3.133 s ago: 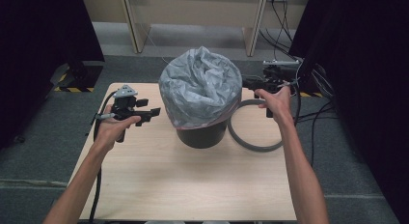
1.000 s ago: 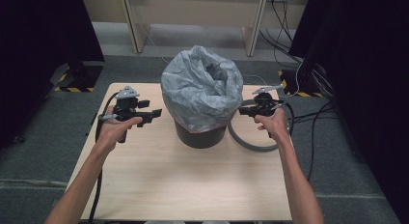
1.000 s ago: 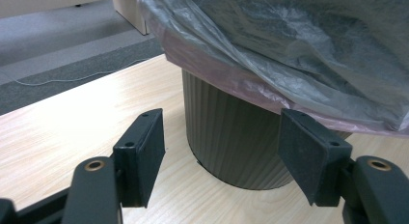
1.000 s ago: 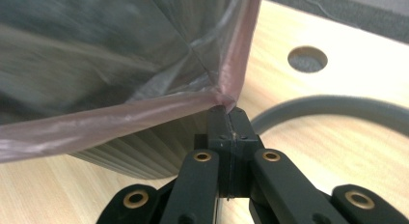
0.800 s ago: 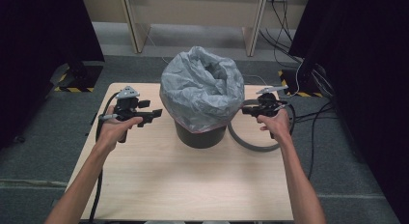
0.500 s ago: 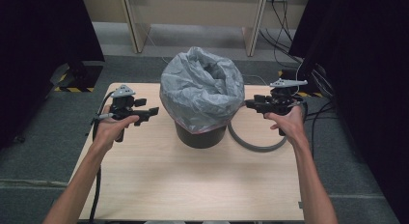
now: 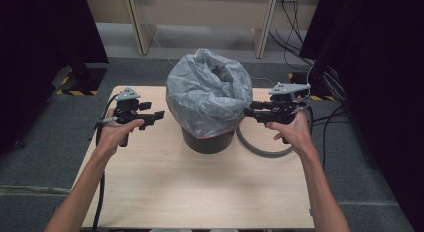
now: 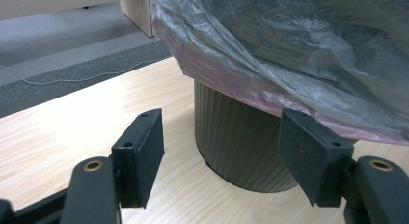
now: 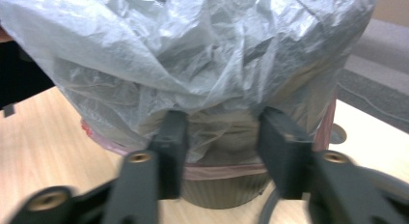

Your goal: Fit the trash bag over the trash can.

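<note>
On pale wooden table, flanked grey plastic-lined dark ribbed bin. Left gripper spread wide, empty; right gripper spread against liner. Probably pinching liner next.

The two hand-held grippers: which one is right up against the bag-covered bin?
The right gripper: its jaws reach the grey bag. The left gripper is short of it, with table between.

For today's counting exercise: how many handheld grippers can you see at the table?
2. The left gripper is held left of the bag-lined bin, jaws open toward it. The right gripper is held right of the bin, jaws open at the grey bag.
</note>
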`<state>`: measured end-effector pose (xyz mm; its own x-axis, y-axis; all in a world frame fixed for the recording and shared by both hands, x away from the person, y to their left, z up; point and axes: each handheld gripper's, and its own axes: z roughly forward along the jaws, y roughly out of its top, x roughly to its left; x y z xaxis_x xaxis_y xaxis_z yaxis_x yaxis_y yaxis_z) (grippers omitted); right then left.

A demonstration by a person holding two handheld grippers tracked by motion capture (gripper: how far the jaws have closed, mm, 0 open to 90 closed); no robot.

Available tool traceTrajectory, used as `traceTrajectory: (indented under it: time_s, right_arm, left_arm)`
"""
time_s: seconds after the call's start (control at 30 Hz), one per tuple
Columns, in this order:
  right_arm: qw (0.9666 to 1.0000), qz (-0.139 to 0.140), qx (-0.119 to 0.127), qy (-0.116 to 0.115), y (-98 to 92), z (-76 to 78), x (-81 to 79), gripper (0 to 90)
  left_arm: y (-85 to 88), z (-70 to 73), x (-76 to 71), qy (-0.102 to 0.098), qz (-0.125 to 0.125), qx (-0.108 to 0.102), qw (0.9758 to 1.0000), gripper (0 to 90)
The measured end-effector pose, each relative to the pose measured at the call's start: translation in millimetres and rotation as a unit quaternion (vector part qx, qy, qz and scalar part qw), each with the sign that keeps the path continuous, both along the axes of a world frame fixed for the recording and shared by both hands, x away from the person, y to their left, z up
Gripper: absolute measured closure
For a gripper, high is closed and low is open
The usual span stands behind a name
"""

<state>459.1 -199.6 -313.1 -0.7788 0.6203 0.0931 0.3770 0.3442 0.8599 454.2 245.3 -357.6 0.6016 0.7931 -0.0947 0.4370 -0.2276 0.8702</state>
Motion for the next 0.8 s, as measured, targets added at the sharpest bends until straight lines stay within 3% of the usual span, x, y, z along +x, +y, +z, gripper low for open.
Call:
traceTrajectory:
  time_s: [0.07,0.17,0.27,0.37,0.47,0.63,0.8]
  right_arm:
    - [0.9999,-0.004,0.000,-0.011,-1.1,0.0,3.3,71.2]
    - [0.9996,-0.022,0.003,-0.018,-1.0,1.1,12.6,74.5]
    - [0.9980,-0.057,-0.010,-0.025,-2.1,1.2,28.7,73.9]
    - [0.9962,-0.085,0.006,-0.017,-4.4,-0.9,46.5,71.8]
    - [0.9950,-0.098,0.005,-0.013,-4.0,-4.1,58.2,70.1]
    - [0.9942,-0.106,0.010,-0.014,-1.7,-4.7,61.3,68.0]
    - [0.9942,-0.106,0.010,-0.012,-2.9,-4.8,59.7,66.6]
  left_arm:
    - [0.2,0.1,0.1,-0.001,0.001,-0.001,1.0000,32.9]
    - [0.2,0.2,0.7,0.000,0.001,-0.001,1.0000,32.9]
    - [0.0,0.9,0.4,-0.001,0.001,-0.003,1.0000,32.9]
    - [0.0,2.4,0.0,-0.003,0.000,-0.004,1.0000,32.9]
    - [-2.1,4.1,-1.2,-0.006,-0.006,-0.005,0.9999,32.8]
    - [-6.2,5.7,-1.8,-0.010,-0.022,-0.016,0.9996,32.4]
    - [-15.5,8.5,-6.2,-0.020,-0.059,-0.035,0.9975,31.2]
